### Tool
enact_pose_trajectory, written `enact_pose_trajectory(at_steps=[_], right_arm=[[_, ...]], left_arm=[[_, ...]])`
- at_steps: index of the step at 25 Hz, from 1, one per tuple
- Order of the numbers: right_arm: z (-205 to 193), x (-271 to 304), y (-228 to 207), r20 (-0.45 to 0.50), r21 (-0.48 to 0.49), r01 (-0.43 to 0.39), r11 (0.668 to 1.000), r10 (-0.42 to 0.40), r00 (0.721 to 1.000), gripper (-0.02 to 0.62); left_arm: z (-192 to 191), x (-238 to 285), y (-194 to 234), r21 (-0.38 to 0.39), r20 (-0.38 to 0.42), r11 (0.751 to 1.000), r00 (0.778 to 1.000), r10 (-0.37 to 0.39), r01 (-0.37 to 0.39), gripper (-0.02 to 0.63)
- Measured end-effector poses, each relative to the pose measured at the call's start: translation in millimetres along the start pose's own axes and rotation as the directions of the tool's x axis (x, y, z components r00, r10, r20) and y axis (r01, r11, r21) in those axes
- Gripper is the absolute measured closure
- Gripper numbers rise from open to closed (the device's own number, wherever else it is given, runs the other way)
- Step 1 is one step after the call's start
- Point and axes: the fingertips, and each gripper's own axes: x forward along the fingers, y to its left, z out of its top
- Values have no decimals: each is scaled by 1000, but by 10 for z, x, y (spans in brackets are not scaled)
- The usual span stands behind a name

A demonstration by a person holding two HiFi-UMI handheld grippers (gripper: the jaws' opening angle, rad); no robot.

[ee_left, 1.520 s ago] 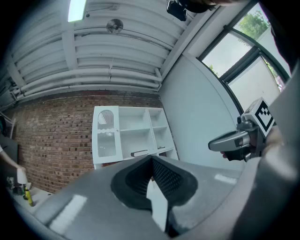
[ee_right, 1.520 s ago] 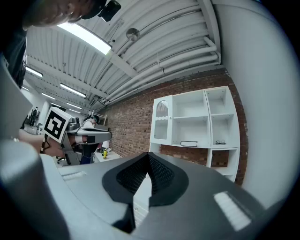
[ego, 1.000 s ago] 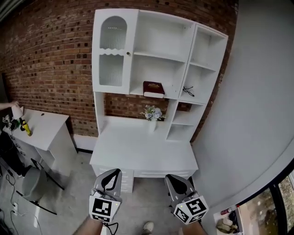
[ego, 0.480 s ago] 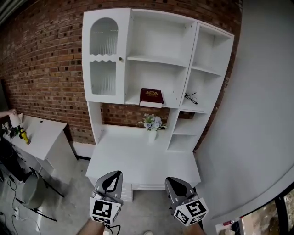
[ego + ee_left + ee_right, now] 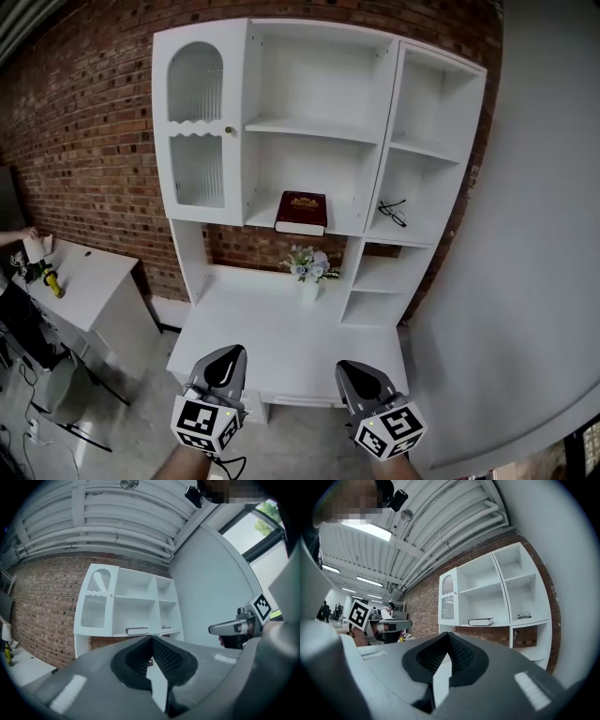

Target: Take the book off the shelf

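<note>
We find the book (image 5: 302, 212) lying flat and closed, dark red cover up, on the lower middle shelf of the white shelf unit (image 5: 383, 141). A pair of glasses (image 5: 393, 212) lies in the unit's compartment just right of that shelf. Below the book, a small vase of flowers (image 5: 309, 266) stands on the unit's desk top. The left gripper (image 5: 229, 351) and right gripper (image 5: 350, 366) point toward the unit from its front edge, well apart from the book. Each has its jaws pressed together at the tips, with nothing between them.
</note>
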Motion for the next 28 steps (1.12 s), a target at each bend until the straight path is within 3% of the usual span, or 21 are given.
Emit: enact_pose_trajectory(at_steps=[6,10,15,21,28], right_arm=[[-53,103,-249,1,27,-47,999,47,999,574],[-38,178,-336,-1,25,-61,998,61,998,573],[-60,214,-407,-4,26,-62,998,62,998,574],[-131,322,-465,-7,43,-48,998,49,999,574],[-241,552,-514,-38,44,-36,998,37,999,574]], left_arm=[[-64,202,-133,2,-36,1000,999,-7,7,606],[-16,297,-81,32,-40,999,999,32,-31,606],[-19,361,-167,61,-36,998,999,-1,4,606],[-101,386,50,0,-57,1000,998,25,-25,606],[-180,566,302,-5,-58,1000,998,22,-22,606]])
